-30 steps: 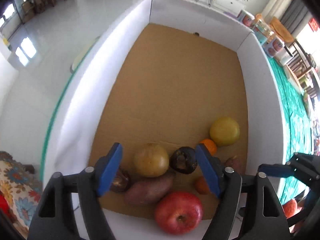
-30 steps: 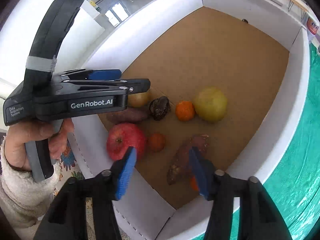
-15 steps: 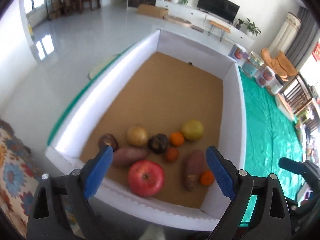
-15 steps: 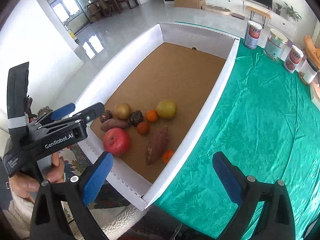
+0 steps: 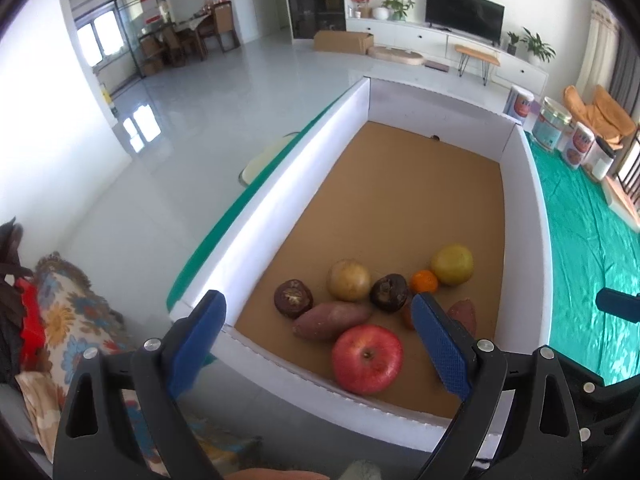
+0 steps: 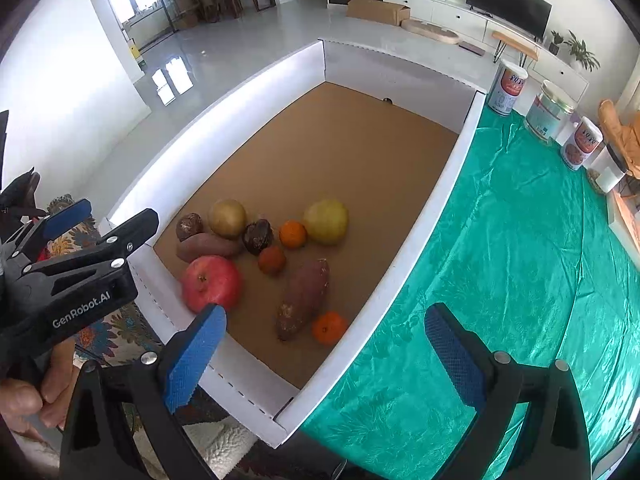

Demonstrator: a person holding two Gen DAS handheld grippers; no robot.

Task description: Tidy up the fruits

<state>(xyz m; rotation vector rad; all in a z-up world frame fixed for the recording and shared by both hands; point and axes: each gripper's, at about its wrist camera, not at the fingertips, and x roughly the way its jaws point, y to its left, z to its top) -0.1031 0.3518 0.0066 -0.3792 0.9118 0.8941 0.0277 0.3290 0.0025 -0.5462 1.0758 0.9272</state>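
A white-walled cardboard box (image 6: 404, 248) (image 5: 248, 216) holds fruit clustered at its near end: a red apple (image 6: 212, 283) (image 5: 367, 358), two sweet potatoes (image 6: 304, 298) (image 6: 208, 246), a yellow-green fruit (image 6: 326, 221) (image 5: 452, 265), a tan round fruit (image 6: 227, 218) (image 5: 349, 280), two dark shrivelled fruits (image 6: 258, 236) (image 6: 189, 226) and three small oranges (image 6: 293, 234) (image 6: 272, 260) (image 6: 329, 327). My left gripper (image 5: 320, 340) is open and empty, held above the box's near edge. My right gripper (image 6: 324, 350) is open and empty, over the box's near right corner.
A green tablecloth (image 6: 520, 280) covers the table right of the box. Several tins (image 6: 508, 88) and a jar (image 6: 550, 114) stand at the far right. A patterned cushion (image 5: 76, 320) lies left of the box. The left gripper also shows in the right wrist view (image 6: 72, 276).
Both grippers have pulled back and up from the fruit, out of the box, and both have opened wider. The fruit has not moved.
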